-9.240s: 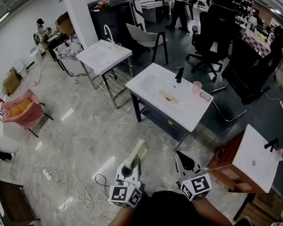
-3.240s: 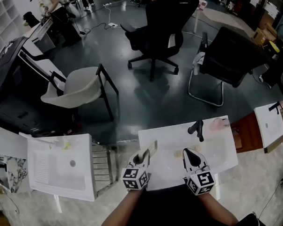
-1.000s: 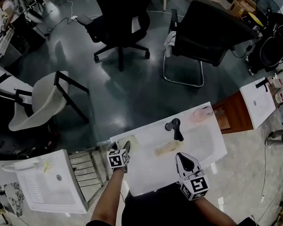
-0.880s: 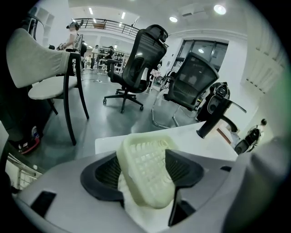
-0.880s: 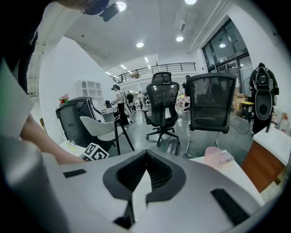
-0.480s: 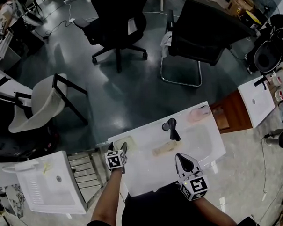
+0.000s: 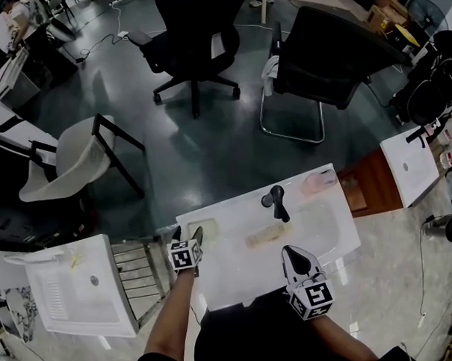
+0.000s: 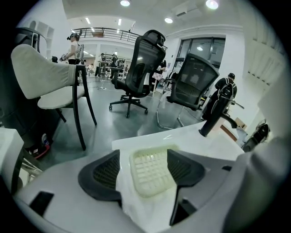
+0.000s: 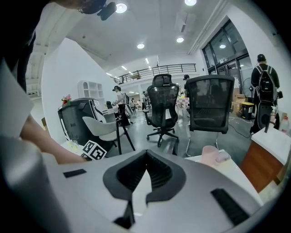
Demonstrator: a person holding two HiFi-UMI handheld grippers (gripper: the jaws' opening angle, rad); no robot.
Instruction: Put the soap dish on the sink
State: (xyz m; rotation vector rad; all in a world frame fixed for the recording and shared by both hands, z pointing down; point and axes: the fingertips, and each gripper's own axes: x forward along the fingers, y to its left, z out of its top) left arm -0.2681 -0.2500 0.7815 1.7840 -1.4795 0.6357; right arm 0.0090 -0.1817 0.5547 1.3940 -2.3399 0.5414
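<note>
The pale yellow-green soap dish (image 8: 152, 172), ribbed in a grid, lies flat on the far left corner of the white sink (image 7: 238, 288). In the head view the soap dish (image 7: 206, 228) shows just right of my left gripper (image 7: 187, 232). My left gripper (image 8: 143, 157) straddles the dish; its jaws have just been opening and stand wide, with white sink showing between the left pad and the dish. My right gripper (image 7: 290, 252) hovers over the sink's near edge, and the right gripper (image 9: 146, 154) is shut on nothing.
A black faucet (image 7: 275, 202) stands at the sink's back rim, a pink cup (image 7: 318, 181) at its far right corner, a beige bar (image 7: 267, 234) in the basin. A second sink (image 7: 74, 291) stands left, a wooden cabinet (image 7: 365, 189) right. Office chairs (image 7: 197, 35) stand beyond.
The left gripper's fingers have spread apart around the soap dish, which stays lying on the sink corner. The right gripper has kept still.
</note>
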